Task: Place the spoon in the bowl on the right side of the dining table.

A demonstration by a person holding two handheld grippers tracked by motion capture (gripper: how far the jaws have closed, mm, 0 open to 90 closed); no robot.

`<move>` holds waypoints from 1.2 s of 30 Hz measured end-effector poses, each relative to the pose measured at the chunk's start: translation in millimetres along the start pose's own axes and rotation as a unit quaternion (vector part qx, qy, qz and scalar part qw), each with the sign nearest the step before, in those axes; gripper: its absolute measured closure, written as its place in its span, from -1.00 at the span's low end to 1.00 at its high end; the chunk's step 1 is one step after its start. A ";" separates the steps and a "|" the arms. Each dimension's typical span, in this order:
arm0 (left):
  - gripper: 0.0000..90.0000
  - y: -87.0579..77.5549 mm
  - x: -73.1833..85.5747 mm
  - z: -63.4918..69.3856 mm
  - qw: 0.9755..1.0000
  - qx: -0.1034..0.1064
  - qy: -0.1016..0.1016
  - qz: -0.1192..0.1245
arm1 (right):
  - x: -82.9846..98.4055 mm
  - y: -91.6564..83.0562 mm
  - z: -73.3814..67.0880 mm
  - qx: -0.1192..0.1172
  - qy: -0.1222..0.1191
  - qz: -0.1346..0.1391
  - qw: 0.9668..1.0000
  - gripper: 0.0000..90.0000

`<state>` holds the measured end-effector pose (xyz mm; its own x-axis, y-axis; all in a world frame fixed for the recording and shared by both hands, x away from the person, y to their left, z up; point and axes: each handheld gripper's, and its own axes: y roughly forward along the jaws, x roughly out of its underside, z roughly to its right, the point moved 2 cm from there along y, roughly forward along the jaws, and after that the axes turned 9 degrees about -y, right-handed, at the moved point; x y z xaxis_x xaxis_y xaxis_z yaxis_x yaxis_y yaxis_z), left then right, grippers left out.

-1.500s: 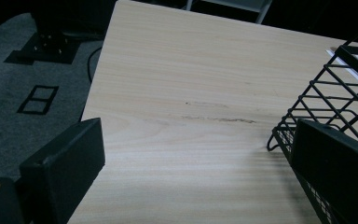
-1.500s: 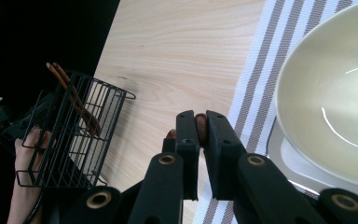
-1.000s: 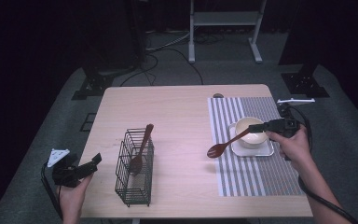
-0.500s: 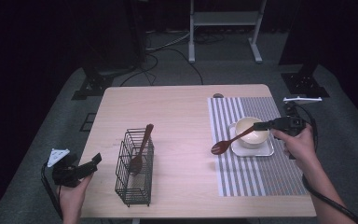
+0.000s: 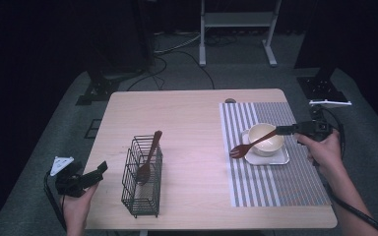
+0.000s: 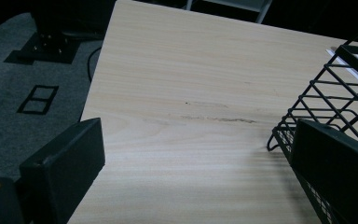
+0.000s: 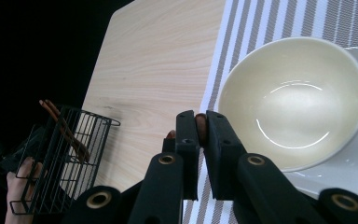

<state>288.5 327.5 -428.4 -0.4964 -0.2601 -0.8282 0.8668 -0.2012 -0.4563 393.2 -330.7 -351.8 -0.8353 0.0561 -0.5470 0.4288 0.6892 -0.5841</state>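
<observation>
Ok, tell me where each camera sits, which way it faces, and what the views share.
High view: above the person's side of the table, looking forward and down; both forearms show, with left gripper and right gripper clamping a wooden fork.
Left gripper view: rides the left gripper, facing across the tabletop; its open black jaws show.
Right gripper view: rides the right gripper, jaws shut on the fork, facing the bowl.
Shared: the wire basket appears in all three.

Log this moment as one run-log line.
right hand-held gripper: shut on wooden fork | fork over bowl | left hand-held gripper: open, beside wire basket
</observation>
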 end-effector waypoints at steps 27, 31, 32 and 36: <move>-0.95 -0.1 -0.2 0.2 1.000 0.000 0.001 0.000 | -0.6 -29.7 19.3 0.023 0.027 0.036 0.999 0.86; -0.95 -0.3 -0.3 0.0 1.000 0.000 0.001 0.000 | -0.1 -33.3 22.3 0.027 0.030 0.041 0.998 0.86; -0.95 -0.2 -0.2 0.1 1.000 0.000 0.000 0.000 | -0.1 -34.2 22.8 0.027 0.031 0.042 0.998 0.86; -0.95 0.1 -0.2 0.8 1.000 0.000 0.001 0.000 | -0.4 -38.3 24.8 0.028 0.033 0.048 0.998 0.86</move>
<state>288.7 326.8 -427.9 -0.4955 -0.2579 -0.8295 0.8672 -0.2016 -0.4553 385.6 -375.1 -344.1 -0.8097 0.1694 -0.5619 0.5251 0.6366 -0.5648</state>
